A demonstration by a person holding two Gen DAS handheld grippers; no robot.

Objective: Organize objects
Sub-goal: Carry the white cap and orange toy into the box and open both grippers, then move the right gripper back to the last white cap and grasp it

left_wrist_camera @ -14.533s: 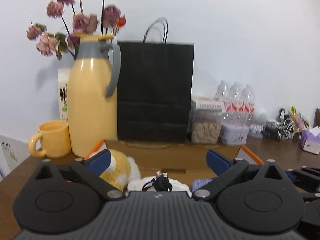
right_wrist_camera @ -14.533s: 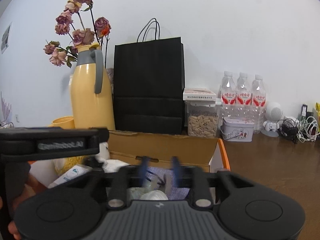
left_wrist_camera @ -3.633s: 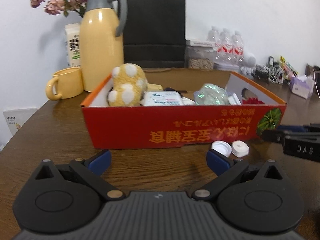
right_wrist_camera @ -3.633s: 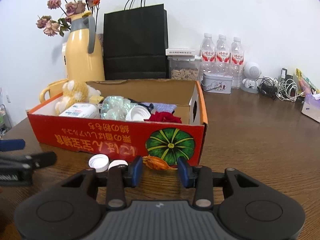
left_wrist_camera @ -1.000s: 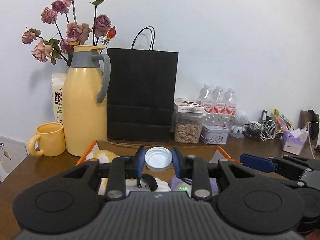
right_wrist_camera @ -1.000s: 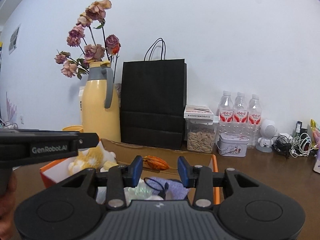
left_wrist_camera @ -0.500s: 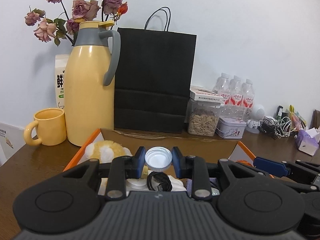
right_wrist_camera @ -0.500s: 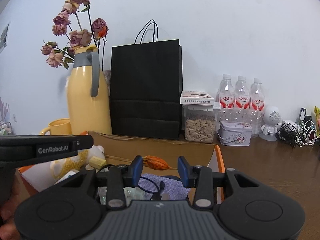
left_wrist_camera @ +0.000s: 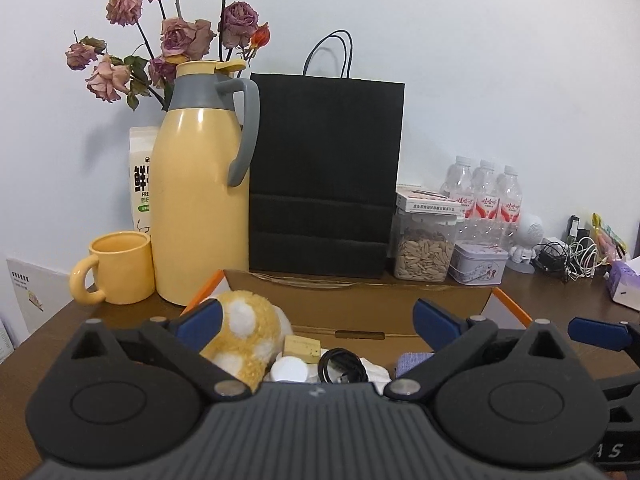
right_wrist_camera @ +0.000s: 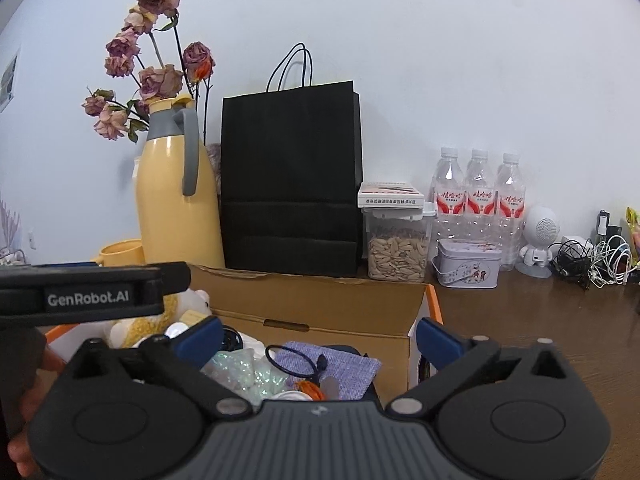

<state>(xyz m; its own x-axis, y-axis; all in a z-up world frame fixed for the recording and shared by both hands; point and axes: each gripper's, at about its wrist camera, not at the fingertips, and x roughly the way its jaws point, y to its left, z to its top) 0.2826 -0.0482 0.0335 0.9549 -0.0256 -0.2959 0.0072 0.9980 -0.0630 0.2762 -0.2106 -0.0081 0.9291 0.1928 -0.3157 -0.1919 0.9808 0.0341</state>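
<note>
Both grippers, left and right, just sprung wide, empty; cap and orange bit dropped into box.

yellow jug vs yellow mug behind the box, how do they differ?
The yellow jug is much taller than the yellow mug. The jug has a grey collar and grey handle; the mug's handle is yellow like its body. The jug is capped with a lid; the mug is open-topped. Both stand upright on the table, side by side.
</note>
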